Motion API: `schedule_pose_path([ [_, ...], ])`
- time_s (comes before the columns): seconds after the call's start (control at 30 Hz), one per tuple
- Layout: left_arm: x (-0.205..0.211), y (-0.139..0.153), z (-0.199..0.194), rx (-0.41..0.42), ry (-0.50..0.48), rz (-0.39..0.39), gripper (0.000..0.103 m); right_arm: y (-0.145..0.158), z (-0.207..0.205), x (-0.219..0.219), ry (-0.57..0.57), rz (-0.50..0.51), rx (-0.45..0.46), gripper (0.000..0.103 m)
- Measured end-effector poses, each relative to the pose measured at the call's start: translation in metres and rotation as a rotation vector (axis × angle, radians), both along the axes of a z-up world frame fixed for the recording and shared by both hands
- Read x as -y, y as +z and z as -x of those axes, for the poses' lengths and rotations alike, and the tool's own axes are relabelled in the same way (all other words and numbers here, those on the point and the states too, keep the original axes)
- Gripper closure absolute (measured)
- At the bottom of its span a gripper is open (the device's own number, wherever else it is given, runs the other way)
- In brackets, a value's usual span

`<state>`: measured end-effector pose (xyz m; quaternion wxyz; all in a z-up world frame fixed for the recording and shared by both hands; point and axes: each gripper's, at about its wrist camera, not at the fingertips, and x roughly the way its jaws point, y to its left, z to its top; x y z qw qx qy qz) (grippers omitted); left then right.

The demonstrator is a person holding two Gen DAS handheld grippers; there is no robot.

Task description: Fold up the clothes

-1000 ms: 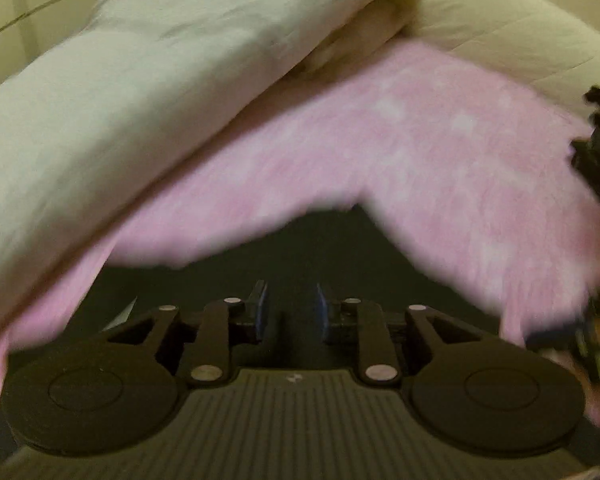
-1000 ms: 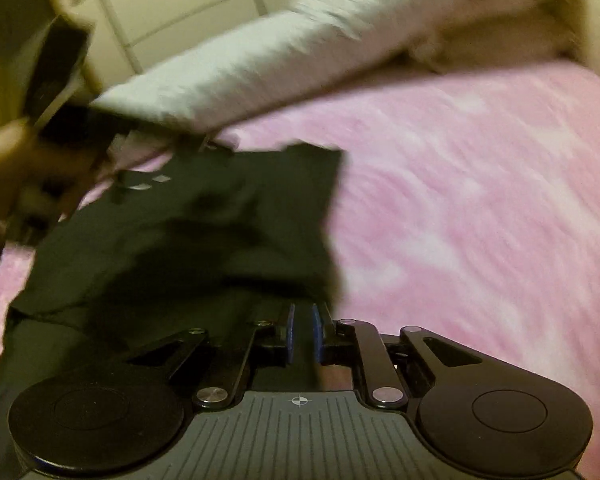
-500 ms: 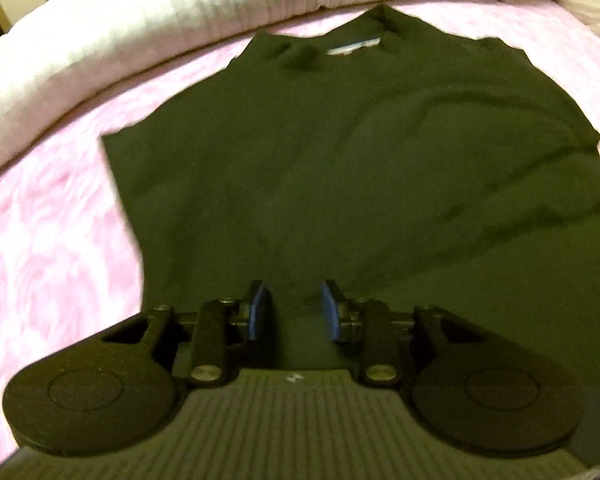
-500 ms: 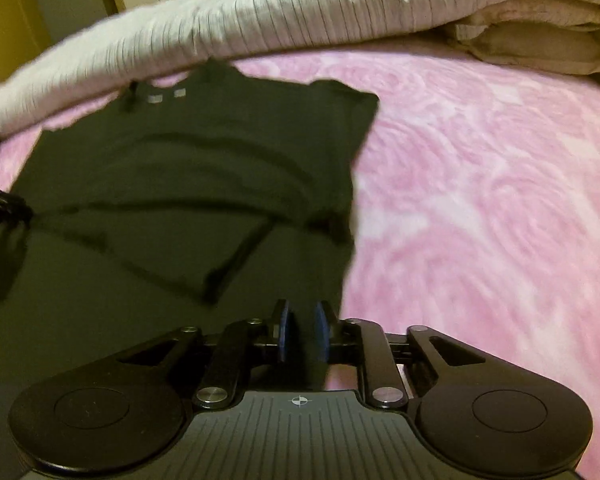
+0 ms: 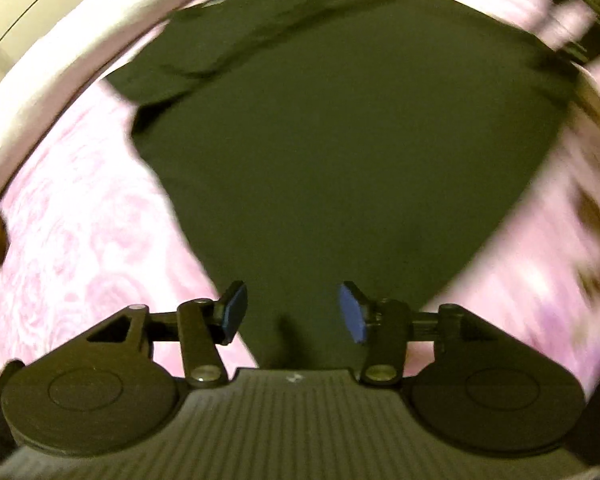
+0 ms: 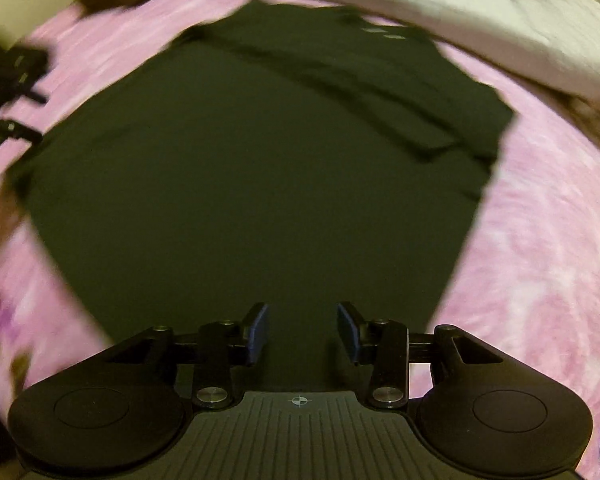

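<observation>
A black T-shirt (image 5: 340, 140) lies spread flat on a pink patterned blanket (image 5: 80, 240), collar at the far end. It also shows in the right wrist view (image 6: 240, 180). My left gripper (image 5: 292, 314) is open and empty above the shirt's near left hem corner. My right gripper (image 6: 303, 330) is open and empty above the near right hem corner. The left gripper shows at the left edge of the right wrist view (image 6: 4, 76); the right one shows blurred at the top right of the left wrist view (image 5: 584, 4).
A rolled white duvet (image 6: 500, 32) lies along the far side of the pink blanket (image 6: 540, 240), beyond the shirt's collar. It also shows in the left wrist view (image 5: 60, 72). A pale wall stands behind it.
Both grippers were nearly closed on the shirt's hem earlier; both have opened and let it go. The shirt went from lifted to lying flat. Both cameras now look down from higher.
</observation>
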<state>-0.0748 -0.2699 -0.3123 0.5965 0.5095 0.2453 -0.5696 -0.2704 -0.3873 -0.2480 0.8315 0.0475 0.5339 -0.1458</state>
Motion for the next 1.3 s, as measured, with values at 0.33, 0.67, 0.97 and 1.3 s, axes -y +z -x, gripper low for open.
schedule_pose_path([
  [0.33, -0.103, -0.017, 0.063, 0.205, -0.315, 0.002, 0.041, -0.05, 0.003, -0.141, 0.265, 0.362, -0.18, 0.052],
  [0.67, -0.092, -0.038, 0.042, 0.312, -0.345, 0.065, 0.075, -0.081, 0.021, -0.158, 0.361, 0.607, -0.18, 0.051],
  [0.97, -0.091, -0.041, 0.052, 0.374, -0.305, 0.028, 0.096, -0.099, 0.046, -0.122, 0.442, 0.754, -0.158, 0.063],
  [1.3, -0.115, -0.009, 0.078, 0.358, -0.325, -0.004, 0.1, -0.054, 0.069, -0.107, 0.477, 0.645, -0.152, 0.101],
])
